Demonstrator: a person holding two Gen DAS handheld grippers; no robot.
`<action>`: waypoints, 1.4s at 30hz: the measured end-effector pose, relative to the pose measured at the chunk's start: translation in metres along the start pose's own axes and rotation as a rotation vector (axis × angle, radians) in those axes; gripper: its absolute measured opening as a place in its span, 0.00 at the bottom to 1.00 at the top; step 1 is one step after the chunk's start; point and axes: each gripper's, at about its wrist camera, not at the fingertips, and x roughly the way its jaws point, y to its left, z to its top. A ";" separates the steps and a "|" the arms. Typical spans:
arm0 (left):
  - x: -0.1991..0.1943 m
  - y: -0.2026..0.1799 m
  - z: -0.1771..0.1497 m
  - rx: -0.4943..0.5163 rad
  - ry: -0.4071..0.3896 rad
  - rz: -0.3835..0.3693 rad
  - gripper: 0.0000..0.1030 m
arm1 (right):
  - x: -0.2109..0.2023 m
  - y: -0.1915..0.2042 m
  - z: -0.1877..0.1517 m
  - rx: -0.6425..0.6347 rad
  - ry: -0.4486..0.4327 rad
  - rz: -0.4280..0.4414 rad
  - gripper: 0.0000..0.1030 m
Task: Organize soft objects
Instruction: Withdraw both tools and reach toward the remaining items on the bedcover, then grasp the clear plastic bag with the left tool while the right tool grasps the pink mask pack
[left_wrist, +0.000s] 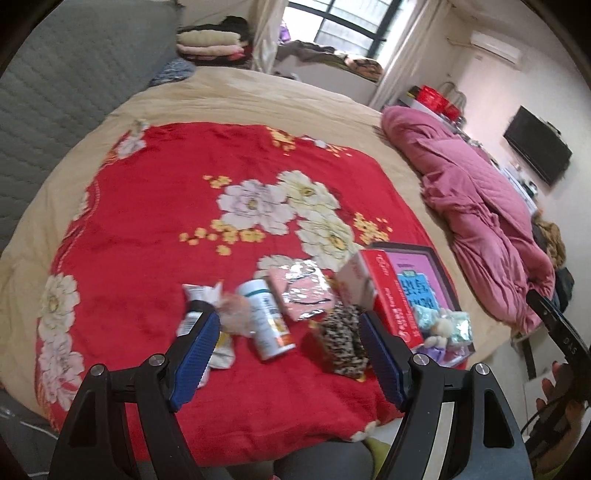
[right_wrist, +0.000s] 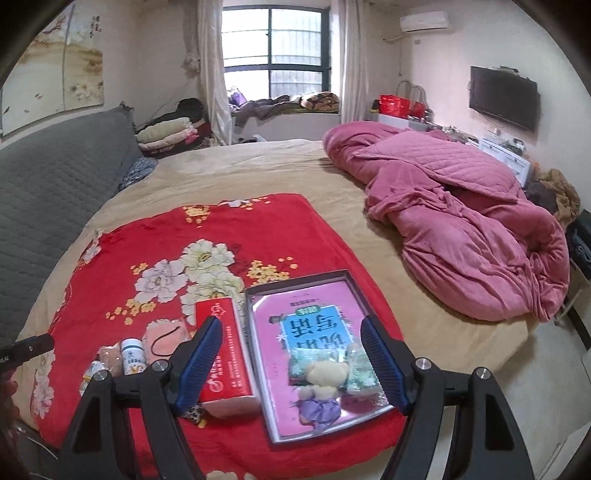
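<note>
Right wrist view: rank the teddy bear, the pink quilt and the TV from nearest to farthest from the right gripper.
1. Teddy bear: between the open fingers of the right gripper, lying in the tray.
2. Pink quilt: heaped on the bed's right side.
3. TV: on the far right wall.

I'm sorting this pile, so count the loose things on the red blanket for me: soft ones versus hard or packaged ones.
Soft: 3 (teddy bear, leopard-print item, pink pouch)
Hard or packaged: 5 (white bottle, red box, tray, book, crinkled packet)
Total: 8
</note>
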 end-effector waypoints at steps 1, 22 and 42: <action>-0.002 0.003 -0.001 -0.003 -0.001 0.001 0.76 | 0.000 0.004 0.000 -0.006 0.001 0.005 0.74; -0.017 0.078 -0.015 -0.072 0.002 0.090 0.76 | 0.022 0.103 -0.011 -0.183 0.076 0.179 0.75; 0.067 0.055 -0.023 0.023 0.135 0.045 0.76 | 0.066 0.148 -0.030 -0.272 0.169 0.220 0.75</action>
